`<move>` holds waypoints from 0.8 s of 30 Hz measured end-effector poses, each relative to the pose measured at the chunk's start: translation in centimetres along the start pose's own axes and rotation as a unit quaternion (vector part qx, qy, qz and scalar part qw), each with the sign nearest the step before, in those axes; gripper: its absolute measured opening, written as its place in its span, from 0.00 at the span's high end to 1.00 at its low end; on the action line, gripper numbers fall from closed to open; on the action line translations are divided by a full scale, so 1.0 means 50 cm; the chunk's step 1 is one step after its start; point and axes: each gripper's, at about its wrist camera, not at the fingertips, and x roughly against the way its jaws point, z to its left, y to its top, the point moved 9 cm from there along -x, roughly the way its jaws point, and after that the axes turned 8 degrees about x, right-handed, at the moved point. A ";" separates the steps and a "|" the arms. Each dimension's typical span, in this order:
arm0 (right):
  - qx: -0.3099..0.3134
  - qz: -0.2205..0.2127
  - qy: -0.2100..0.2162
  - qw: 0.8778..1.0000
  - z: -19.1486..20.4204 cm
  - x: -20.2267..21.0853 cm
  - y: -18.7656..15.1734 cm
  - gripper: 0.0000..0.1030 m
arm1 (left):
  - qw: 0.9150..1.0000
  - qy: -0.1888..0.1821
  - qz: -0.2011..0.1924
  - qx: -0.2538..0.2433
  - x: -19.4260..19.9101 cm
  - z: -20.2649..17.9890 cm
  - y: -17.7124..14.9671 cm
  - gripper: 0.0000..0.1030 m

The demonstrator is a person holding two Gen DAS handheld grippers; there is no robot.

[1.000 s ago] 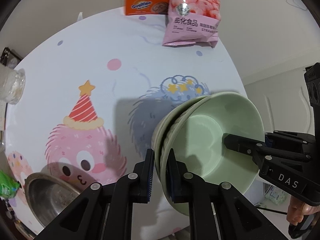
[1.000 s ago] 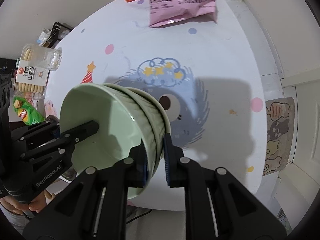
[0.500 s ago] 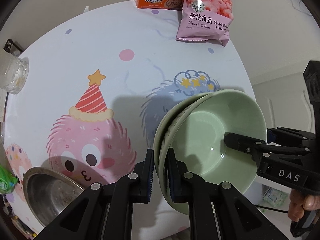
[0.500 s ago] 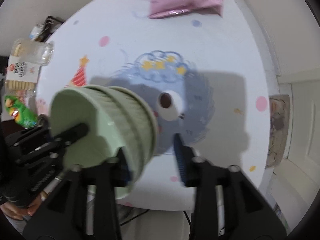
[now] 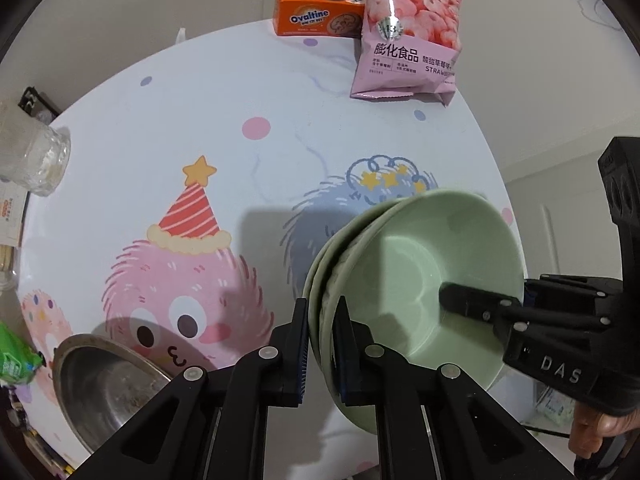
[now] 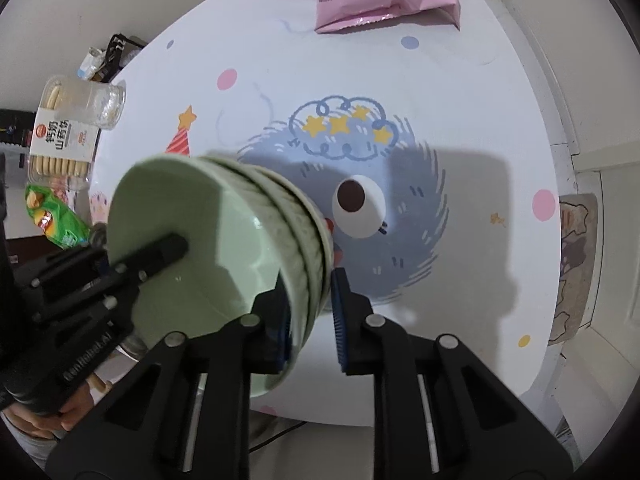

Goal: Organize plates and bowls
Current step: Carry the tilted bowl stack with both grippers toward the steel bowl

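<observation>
A stack of pale green bowls is held tilted above the round printed table. My left gripper is shut on the stack's near rim. In the right wrist view the same stack fills the left centre. My right gripper stands open around the rim, its right finger apart from the bowls. Its one finger reaches into the top bowl in the left wrist view. A steel bowl sits at the table's near left edge.
An orange Ovaltine box and a pink snack bag lie at the far edge. A glass jar, a biscuit pack and a green packet stand at the left. The floor lies past the right edge.
My right gripper has opened off the stack's rim. The left gripper keeps its hold, and the stack has shifted slightly lower toward the table.
</observation>
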 end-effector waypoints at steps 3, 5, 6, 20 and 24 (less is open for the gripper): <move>-0.003 -0.002 0.002 1.000 -0.002 -0.003 -0.003 0.80 | 1.000 0.003 -0.004 -0.005 0.004 -0.002 -0.002 0.90; -0.003 -0.005 0.004 1.000 0.000 -0.001 -0.004 0.80 | 1.000 0.002 -0.008 -0.001 0.007 -0.001 -0.003 0.90; -0.002 -0.006 0.005 1.000 0.002 0.000 -0.005 0.81 | 1.000 0.000 -0.008 0.001 0.009 0.001 -0.003 0.90; 0.025 -0.012 0.002 1.000 0.040 0.024 0.011 0.80 | 1.000 -0.012 -0.013 0.025 0.033 0.030 -0.012 0.91; 0.027 -0.011 0.006 1.000 0.048 0.029 0.012 0.80 | 0.999 -0.012 -0.016 0.027 0.041 0.037 -0.013 0.91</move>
